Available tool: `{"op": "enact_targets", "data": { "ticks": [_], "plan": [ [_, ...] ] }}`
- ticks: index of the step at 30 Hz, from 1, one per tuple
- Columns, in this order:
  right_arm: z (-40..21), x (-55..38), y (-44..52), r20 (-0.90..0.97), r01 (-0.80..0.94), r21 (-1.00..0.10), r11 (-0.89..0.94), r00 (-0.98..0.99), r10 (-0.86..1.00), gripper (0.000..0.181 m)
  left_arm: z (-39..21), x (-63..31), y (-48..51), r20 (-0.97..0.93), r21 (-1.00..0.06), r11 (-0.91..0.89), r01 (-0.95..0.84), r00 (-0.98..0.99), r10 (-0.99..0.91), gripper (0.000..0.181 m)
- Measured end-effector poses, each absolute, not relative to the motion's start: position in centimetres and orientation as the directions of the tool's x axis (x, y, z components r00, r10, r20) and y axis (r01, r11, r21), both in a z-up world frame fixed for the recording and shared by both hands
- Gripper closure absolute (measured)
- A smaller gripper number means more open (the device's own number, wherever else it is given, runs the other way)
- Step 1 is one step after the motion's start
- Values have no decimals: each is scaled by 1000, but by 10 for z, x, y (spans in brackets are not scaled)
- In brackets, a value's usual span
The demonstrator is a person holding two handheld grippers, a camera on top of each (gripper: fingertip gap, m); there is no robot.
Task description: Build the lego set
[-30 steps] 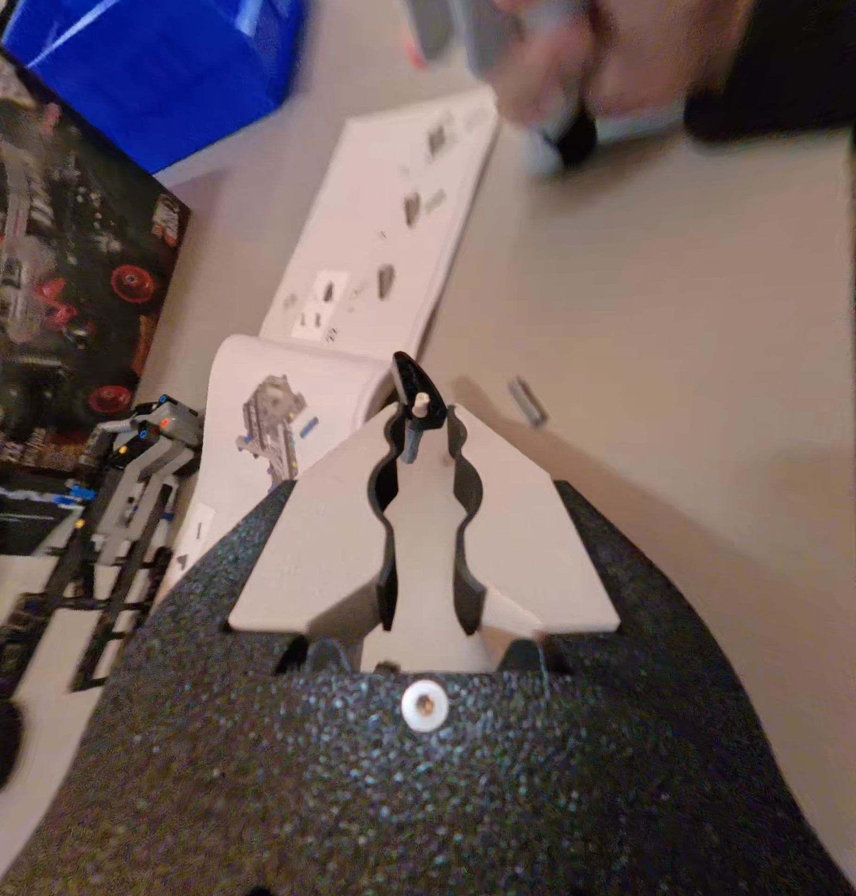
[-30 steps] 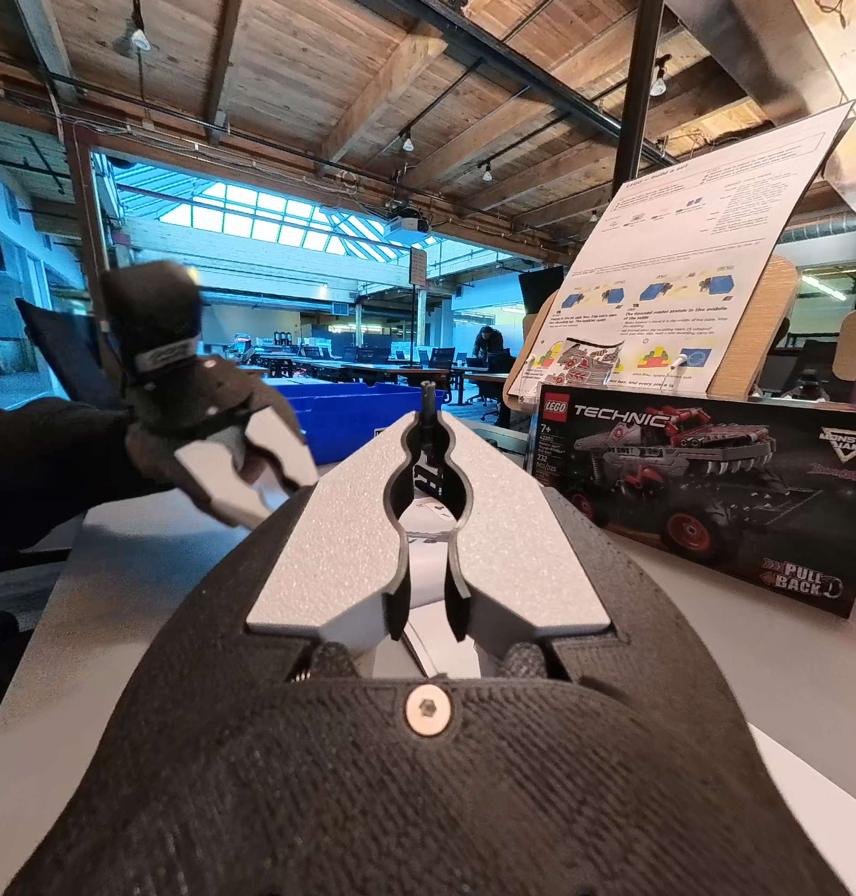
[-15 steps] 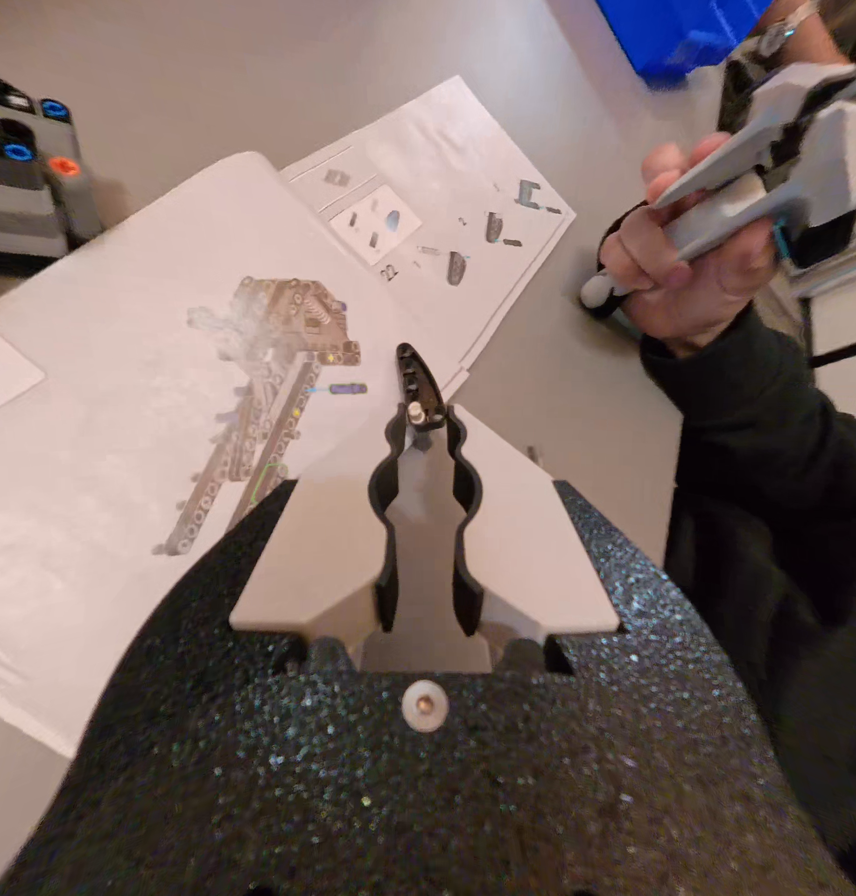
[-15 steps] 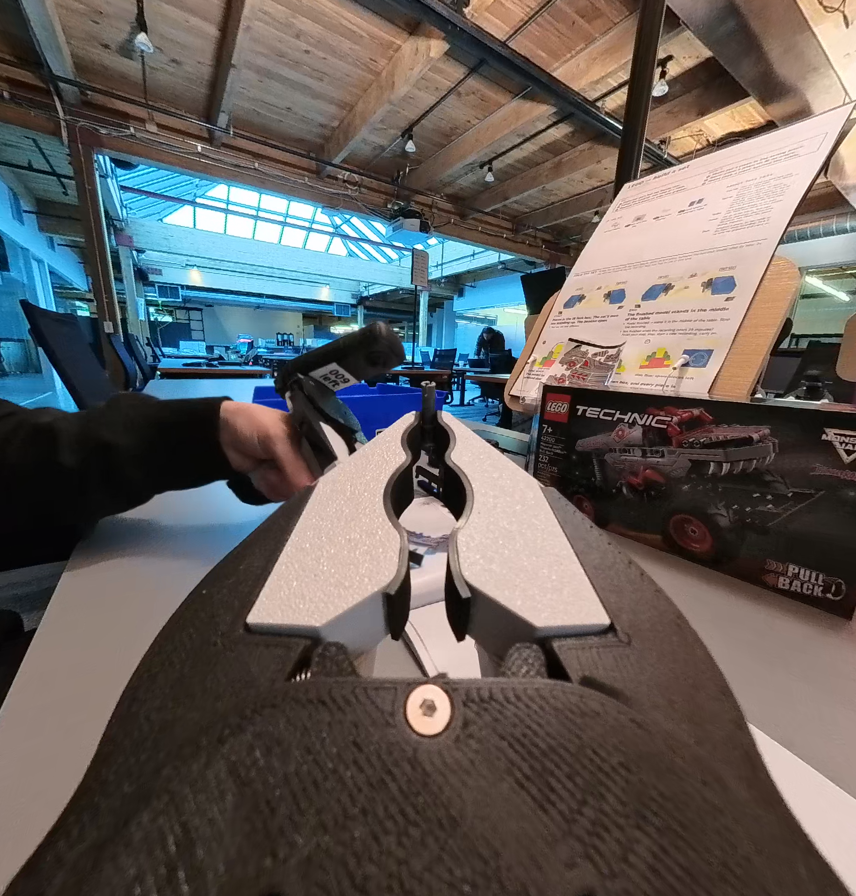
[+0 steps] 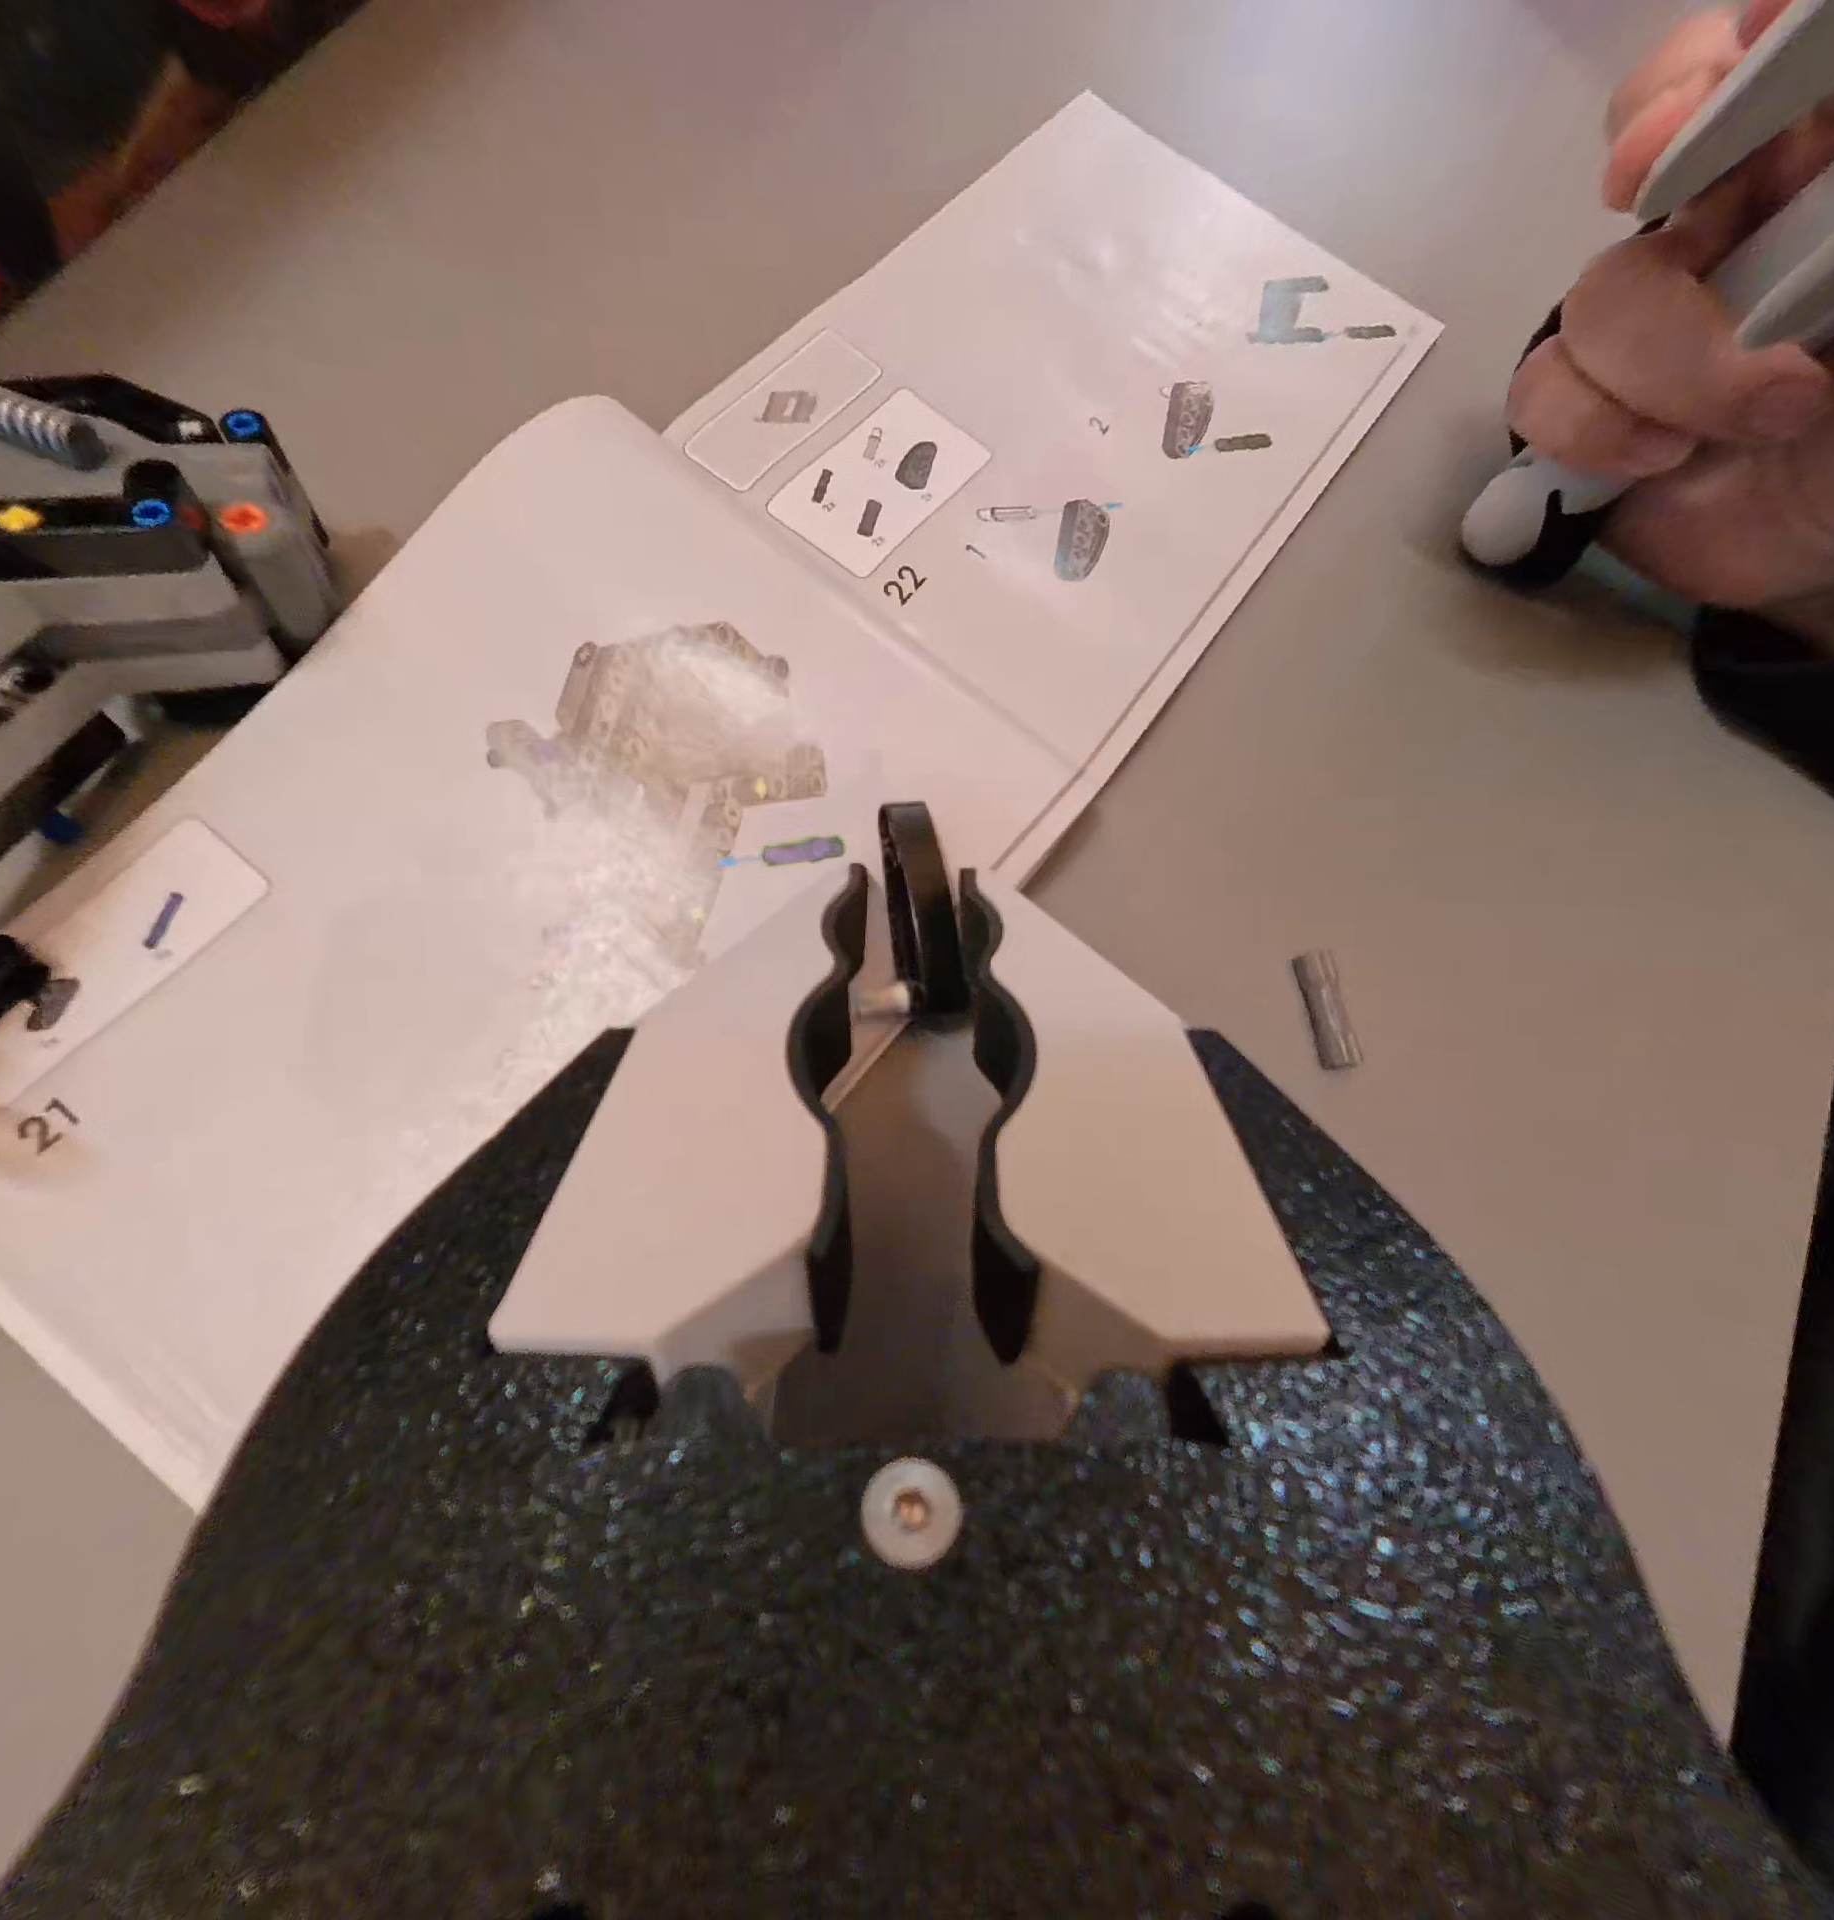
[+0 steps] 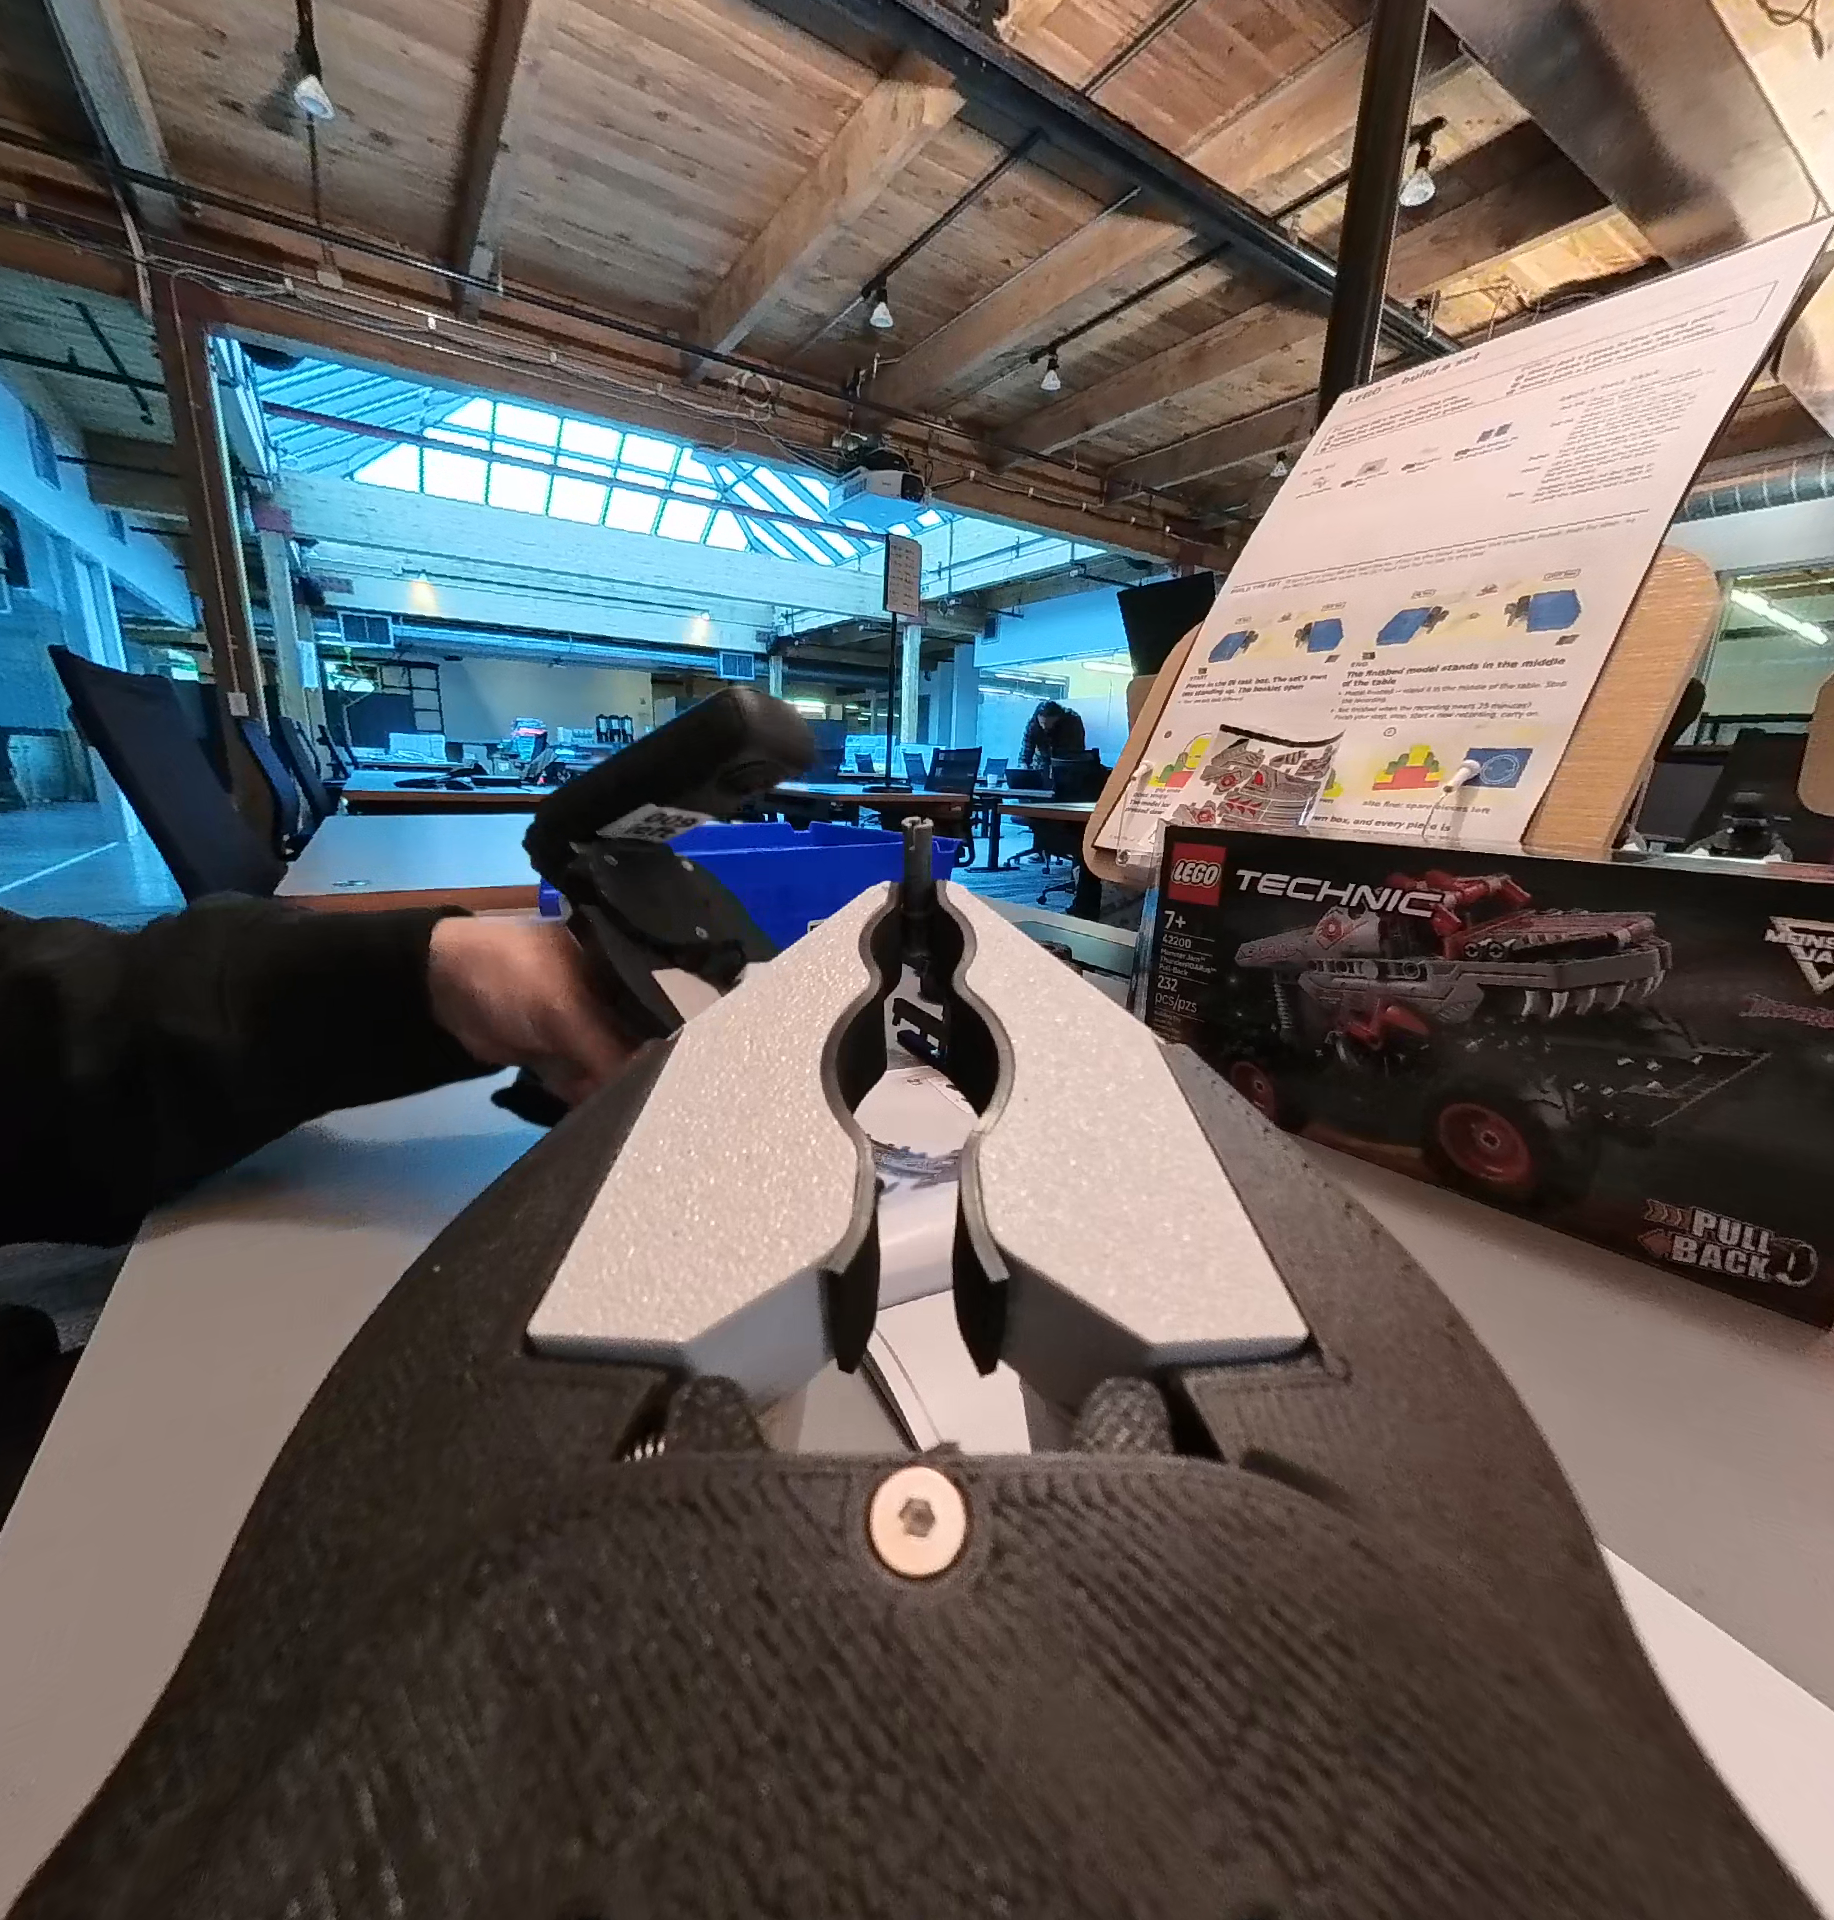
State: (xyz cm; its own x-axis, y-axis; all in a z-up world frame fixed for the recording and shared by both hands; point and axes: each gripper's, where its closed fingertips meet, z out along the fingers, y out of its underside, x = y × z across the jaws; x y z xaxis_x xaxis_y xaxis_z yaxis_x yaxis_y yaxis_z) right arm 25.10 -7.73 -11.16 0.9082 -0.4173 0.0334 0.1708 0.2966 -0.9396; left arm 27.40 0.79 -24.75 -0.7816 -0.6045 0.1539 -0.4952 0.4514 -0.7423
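While the left gripper [image 5: 911, 894] pinches a curved black lego piece [image 5: 918, 906] above the open instruction booklet [image 5: 456, 831], the right gripper [image 6: 915, 906] clamps a dark axle pin [image 6: 915, 868]

Each gripper has a black, speckled, rough-textured body, a silver screw at its centre and two pale grey wedge-shaped fingers lined with wavy black pads: left gripper [image 5: 908, 902], right gripper [image 6: 915, 906]. The person wears a black sleeve [image 6: 165, 1049].

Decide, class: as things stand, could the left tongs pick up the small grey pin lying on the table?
Probably not yet. The grey pin lies unobstructed on the table, but the left tongs are shut on a black piece.
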Motion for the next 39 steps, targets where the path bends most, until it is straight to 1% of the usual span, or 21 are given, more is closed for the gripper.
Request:
{"op": "enact_targets", "data": {
  "ticks": [1, 7, 9, 11, 14, 16, 19, 21, 23, 28, 30, 33, 39],
  "plan": [
    [-112, 251, -77, 34, 171, -939, 297, 908, -417, 180, -246, 274, 8, 142, -741, 460, -488, -785, -604, 166],
    [-112, 251, -77, 37, 173, -941, 292, 908, -417, 180, -244, 275, 15, 5, -717, 561, -413, -808, -589, 174],
    [-112, 252, -77, 37, 174, -941, 290, 906, -421, 181, -240, 274, 14, -84, -716, 609, -341, -824, -560, 176],
    [-112, 252, -76, 41, 176, -944, 280, 903, -428, 181, -233, 277, 17, -241, -703, 670, -238, -807, -539, 176],
    [-117, 257, -71, 57, 181, -956, 231, 887, -458, 181, -196, 285, 20, -550, -661, 750, -22, -666, -504, 175],
    [-120, 256, -63, 61, 169, -966, 195, 884, -464, 181, -159, 285, 15, -746, -576, 806, 135, -490, -451, 176],
    [-119, 252, -49, -36, 78, -963, 257, 910, -412, 181, -117, 271, -9, -893, -431, 847, 311, -281, -351, 176],
    [-121, 255, -42, -71, 41, -966, 254, 906, -417, 180, -104, 263, -25, -938, -346, 852, 393, -176, -300, 176],
    [-128, 258, -37, -80, 10, -979, 205, 901, -426, 180, -103, 262, -34, -965, -263, 864, 429, -106, -241, 177],
    [-140, 271, -43, -96, -42, -992, 117, 857, -506, 180, -113, 266, -45, -985, -169, 856, 488, -47, -168, 176],
    [-144, 277, -48, -104, -61, -993, 98, 838, -536, 181, -115, 269, -48, -988, -151, 848, 509, -38, -153, 176],
    [-150, 283, -55, -76, -60, -997, 47, 806, -587, 181, -123, 273, -56, -987, -162, 832, 530, -87, -137, 177],
    [-151, 282, -54, -71, -58, -997, 40, 812, -579, 181, -126, 276, -67, -989, -148, 813, 564, -86, -121, 177]
  ]
}}
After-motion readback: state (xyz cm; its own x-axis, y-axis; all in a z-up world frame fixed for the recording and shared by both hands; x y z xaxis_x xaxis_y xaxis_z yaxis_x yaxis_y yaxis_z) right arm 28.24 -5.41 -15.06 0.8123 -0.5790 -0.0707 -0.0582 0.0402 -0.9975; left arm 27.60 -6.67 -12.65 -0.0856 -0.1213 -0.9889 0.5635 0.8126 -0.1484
